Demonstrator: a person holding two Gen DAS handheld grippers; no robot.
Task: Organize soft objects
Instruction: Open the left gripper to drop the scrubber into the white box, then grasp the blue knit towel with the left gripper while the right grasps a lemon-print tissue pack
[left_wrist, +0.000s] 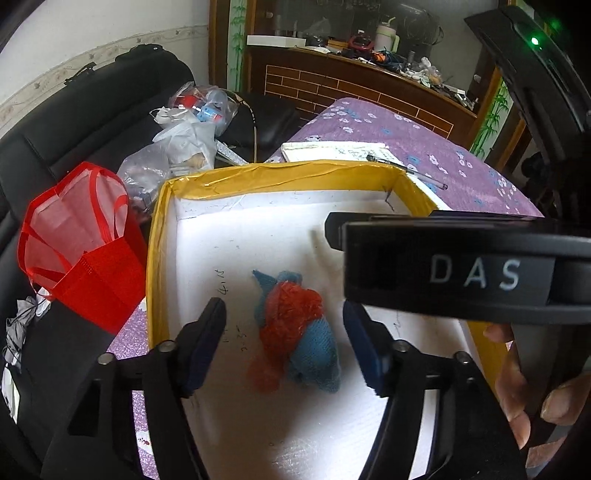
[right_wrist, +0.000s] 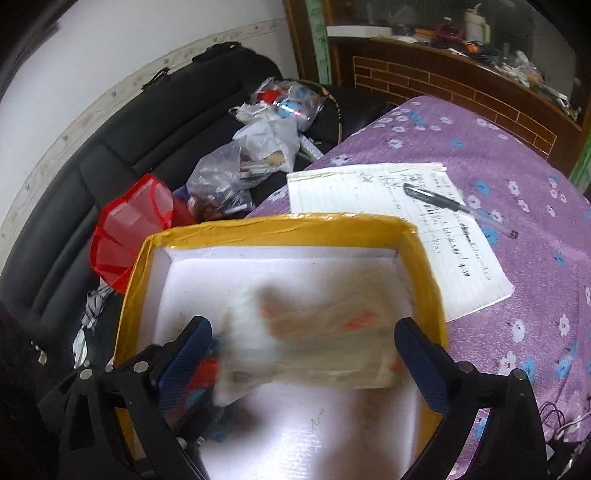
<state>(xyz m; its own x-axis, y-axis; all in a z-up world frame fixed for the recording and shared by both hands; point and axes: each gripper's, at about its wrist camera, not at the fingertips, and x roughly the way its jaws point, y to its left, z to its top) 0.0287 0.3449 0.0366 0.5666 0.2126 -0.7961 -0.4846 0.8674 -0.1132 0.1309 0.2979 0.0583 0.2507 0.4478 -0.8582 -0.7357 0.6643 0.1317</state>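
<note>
Left wrist view: left gripper (left_wrist: 284, 332) sits lower centre, jaws apart, pads clear of the toy. Blue knitted fish-shaped soft toy wrapped in red mesh netting (left_wrist: 295, 332) lies on the white floor of the yellow-taped, white-lined cardboard box (left_wrist: 280, 171), centre of frame, between the two fingers but touching neither. Nothing gripped.

The right gripper's black body with "DAS" lettering crosses the right of that frame, above the box. Bare fingers of the person's hand (left_wrist: 517, 398) show at the lower right edge.

Right wrist view: right gripper (right_wrist: 303, 354) lower centre, jaws spread wide. A pale, translucent soft packet with orange-red markings (right_wrist: 310, 343) is smeared by motion blur between the fingers, over the box interior; can't tell whether it rests on the floor or is in the air, and the pads do not appear to press on it. The blue-and-red toy peeks out at lower left beside the left-hand finger.

Box sits on a purple floral cloth (right_wrist: 498, 147). Behind it, upper right: lined white notebook (right_wrist: 406, 199) with a black-capped pen (right_wrist: 458, 208) lying on top. Upper left: red mesh bag (right_wrist: 136, 225), clear plastic bags (right_wrist: 258, 147), black sofa (right_wrist: 110, 129).
</note>
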